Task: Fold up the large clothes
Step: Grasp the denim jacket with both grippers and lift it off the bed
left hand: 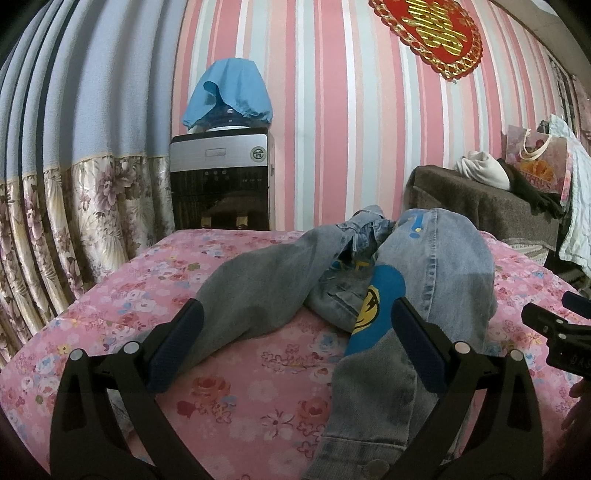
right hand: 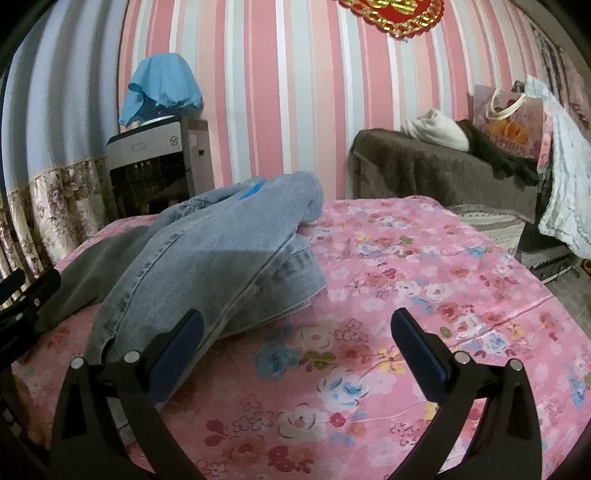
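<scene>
Left wrist view. Left gripper (left hand: pixel 295 328): jaws spread wide, holding nothing, hovering low over the pink floral bedspread (left hand: pixel 155 291). Denim jacket (left hand: pixel 443 266): crumpled in a heap on the bedspread, ahead and to the right of centre; one grey-blue sleeve trails out toward the left finger (left hand: pixel 177 343), while the body of the garment runs under the right finger and on down to the lower edge of the frame. A blue patch with a yellow smiley face (left hand: pixel 373 306) shows on the denim (partly covered by the right finger). Right gripper (left hand: pixel 557 325): only its black tip enters at the right edge, above the bedspread; its opening cannot be judged here. Behind the bed: water dispenser (left hand: pixel 219 181) with a blue cloth (left hand: pixel 229 92) draped over its bottle, floral curtain (left hand: pixel 74 221), striped wallpaper (left hand: pixel 332 129), red and gold wall ornament (left hand: pixel 432 33).

Right wrist view. Right gripper (right hand: pixel 295 332): jaws wide apart, empty, above bare bedspread. The jacket lies to the left, its near hem just beside the left finger (right hand: pixel 181 347); whether they touch cannot be told. Part of the left gripper shows at the left edge. At the back right: brown-covered furniture (right hand: pixel 436 173) bearing a white bundle (right hand: pixel 436 129) and a floral bag (right hand: pixel 509 122).
</scene>
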Demonstrator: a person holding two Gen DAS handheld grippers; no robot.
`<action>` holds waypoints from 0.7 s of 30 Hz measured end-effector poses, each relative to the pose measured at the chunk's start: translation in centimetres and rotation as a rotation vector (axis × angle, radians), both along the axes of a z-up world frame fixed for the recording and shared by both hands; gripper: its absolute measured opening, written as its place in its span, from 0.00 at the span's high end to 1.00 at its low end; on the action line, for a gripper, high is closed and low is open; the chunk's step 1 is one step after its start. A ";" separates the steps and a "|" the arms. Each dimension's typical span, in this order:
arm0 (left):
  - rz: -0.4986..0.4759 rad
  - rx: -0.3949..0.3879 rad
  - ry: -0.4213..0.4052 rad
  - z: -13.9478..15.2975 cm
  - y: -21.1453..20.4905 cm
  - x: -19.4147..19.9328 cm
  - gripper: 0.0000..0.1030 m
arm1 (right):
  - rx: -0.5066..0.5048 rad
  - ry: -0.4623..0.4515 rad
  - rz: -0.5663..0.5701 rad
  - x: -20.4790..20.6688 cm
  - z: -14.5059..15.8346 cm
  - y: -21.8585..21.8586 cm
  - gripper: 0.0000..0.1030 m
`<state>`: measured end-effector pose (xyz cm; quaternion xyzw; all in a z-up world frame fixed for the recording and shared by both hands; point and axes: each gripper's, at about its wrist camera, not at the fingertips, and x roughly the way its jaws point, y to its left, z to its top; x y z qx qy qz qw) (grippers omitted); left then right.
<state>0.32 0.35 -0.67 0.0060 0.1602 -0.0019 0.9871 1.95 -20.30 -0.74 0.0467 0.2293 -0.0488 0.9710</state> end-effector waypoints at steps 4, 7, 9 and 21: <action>-0.021 0.008 0.044 -0.2 -0.1 0.7 0.03 | -0.033 0.057 0.054 2.3 -0.2 0.1 0.01; -0.071 0.010 0.102 0.0 -0.4 2.2 0.03 | -0.030 0.080 0.104 3.9 0.6 0.0 0.01; -0.077 0.016 0.129 0.8 -0.2 3.8 0.03 | -0.034 0.083 0.139 5.2 1.8 -0.3 0.01; -0.237 0.018 0.156 7.5 1.0 14.9 0.03 | -0.073 0.127 0.211 15.9 7.4 -2.9 0.01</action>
